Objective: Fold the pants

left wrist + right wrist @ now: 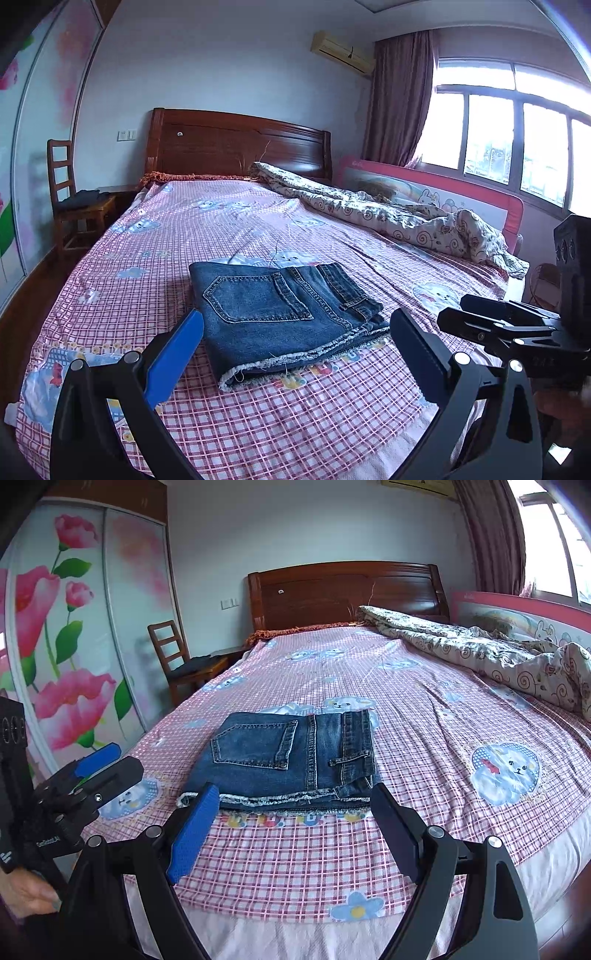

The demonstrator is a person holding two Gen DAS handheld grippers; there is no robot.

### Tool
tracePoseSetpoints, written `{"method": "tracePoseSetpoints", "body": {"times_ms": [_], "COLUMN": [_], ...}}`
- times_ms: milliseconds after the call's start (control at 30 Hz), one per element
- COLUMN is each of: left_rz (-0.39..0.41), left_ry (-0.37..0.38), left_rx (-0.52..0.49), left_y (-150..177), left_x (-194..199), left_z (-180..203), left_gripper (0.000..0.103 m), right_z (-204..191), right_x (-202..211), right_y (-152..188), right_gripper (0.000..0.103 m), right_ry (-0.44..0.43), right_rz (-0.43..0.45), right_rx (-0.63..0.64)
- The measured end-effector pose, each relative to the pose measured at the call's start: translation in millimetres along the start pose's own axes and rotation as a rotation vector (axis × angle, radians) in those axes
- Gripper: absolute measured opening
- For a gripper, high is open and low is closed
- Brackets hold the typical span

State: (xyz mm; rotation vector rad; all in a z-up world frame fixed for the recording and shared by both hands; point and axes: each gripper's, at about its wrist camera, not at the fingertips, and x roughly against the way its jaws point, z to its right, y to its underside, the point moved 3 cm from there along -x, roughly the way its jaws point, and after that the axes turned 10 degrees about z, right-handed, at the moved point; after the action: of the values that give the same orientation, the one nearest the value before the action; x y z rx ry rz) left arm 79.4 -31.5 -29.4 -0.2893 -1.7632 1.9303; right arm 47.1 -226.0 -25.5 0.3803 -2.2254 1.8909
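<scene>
1. Bedroom's bed (155,236) is carrying the folded pants (280,310) near its foot edge, where I'm reaching easily.
2. Left fingers (295,347) and right fingers (291,823) are hanging wide open, gripping nothing, since the fold's looking finished.

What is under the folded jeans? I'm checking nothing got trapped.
The folded jeans lie on the pink checked bedsheet, cartoon prints showing around them. Whatever is directly beneath is covered.

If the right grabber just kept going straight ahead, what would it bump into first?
Probably the folded blue denim pants on the pink checked bedsheet. The open right gripper points at their frayed near edge, though depth is hard to judge here.
</scene>
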Motion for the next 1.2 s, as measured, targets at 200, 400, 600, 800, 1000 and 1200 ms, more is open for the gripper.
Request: {"method": "tracePoseSetpoints", "body": {"times_ms": [200,400,600,800,1000,1200], "left_rz": [-0.005,-0.004,-0.005,-0.008,-0.027,-0.071], "left_ry": [0.029,0.050,0.052,0.046,0.029,0.012], "left_rx": [0.010,0.012,-0.027,-0.035,-0.033,-0.010], "left_y": [-1,-3,-3,-2,2,7], "left_x": [-1,0,0,-2,-4,-10], "left_z": [4,6,10,9,7,3], "left_gripper": [0.101,0.101,0.101,0.101,0.101,0.101], "right_z": [1,2,3,4,3,3], "right_x": [0,0,2,3,2,2], "right_y": [1,1,1,0,0,1], "right_gripper": [0.083,0.083,0.083,0.083,0.083,0.083], "right_ry": [-0.002,-0.006,-0.006,-0.007,-0.009,-0.010], "right_rz": [-0.004,-0.006,-0.005,-0.005,-0.006,-0.009], "right_rx": [0.001,0.000,-0.009,-0.011,-0.016,-0.016]}}
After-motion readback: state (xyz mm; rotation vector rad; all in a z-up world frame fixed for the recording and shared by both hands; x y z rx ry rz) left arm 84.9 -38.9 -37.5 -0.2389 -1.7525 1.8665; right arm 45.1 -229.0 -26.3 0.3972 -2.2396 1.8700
